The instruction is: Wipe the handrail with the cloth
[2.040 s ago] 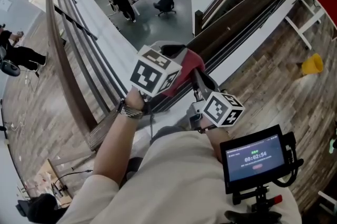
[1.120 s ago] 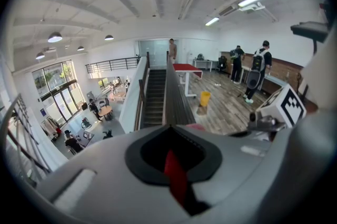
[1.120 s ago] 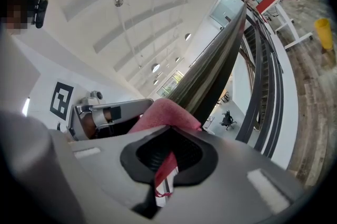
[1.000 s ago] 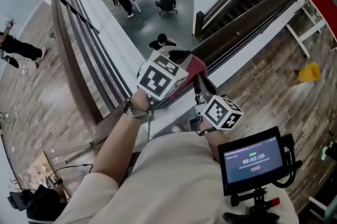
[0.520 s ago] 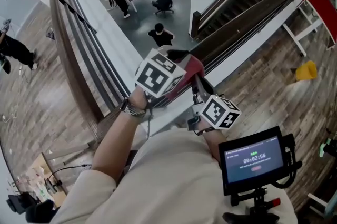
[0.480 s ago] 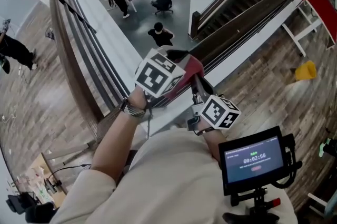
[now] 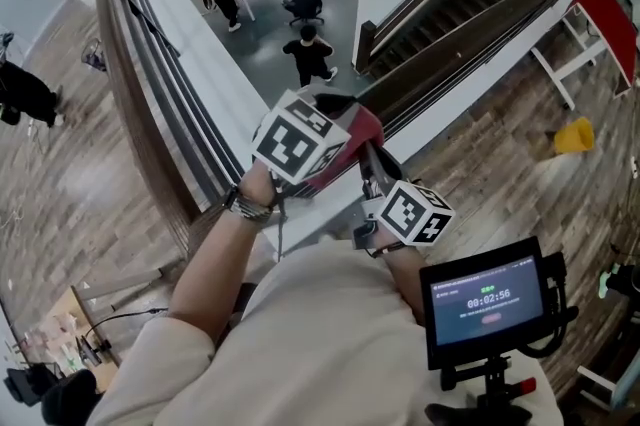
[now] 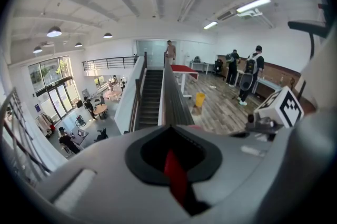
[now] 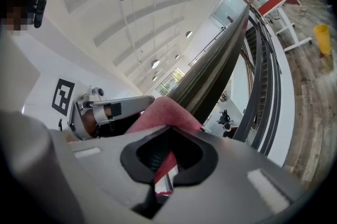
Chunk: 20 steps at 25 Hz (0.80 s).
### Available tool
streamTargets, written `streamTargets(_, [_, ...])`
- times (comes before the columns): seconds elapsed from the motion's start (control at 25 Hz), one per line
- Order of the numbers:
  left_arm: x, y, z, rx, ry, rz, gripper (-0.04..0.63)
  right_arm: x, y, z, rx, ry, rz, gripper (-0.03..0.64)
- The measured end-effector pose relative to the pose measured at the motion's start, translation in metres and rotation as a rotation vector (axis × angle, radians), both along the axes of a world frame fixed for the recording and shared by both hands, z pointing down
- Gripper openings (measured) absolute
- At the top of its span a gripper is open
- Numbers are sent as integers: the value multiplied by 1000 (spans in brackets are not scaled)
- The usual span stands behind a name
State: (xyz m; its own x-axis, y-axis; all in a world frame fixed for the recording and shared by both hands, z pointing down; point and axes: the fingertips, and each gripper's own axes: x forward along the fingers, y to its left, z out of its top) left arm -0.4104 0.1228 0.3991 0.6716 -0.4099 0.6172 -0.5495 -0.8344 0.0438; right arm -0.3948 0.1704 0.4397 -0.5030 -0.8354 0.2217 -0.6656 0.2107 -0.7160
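— Red cloth (image 7: 352,126), where does it sit?
— Bunched over the dark wooden handrail (image 7: 470,29) at the middle of the head view, where the rail slants away to the upper right.
— What holds it?
— Both. The left hand-held gripper (image 8: 176,186) has its jaws closed on a red fold. The right hand-held gripper (image 9: 163,173) is likewise clamped on a fold, with the cloth's bulk heaped just past its jaws against the rail.
— And round them?
— Wood-plank floor (image 7: 500,164) at the right with a yellow object (image 7: 573,136) on it, a small screen (image 7: 487,299) at the lower right, and a person (image 7: 313,54) standing on the level below, upper centre.
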Motion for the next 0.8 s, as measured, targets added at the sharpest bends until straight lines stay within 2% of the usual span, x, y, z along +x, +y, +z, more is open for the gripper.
streamTargets(0.8, [-33,23,1,6,14,-6,-2,-33,23,3,-17,15,-56,0])
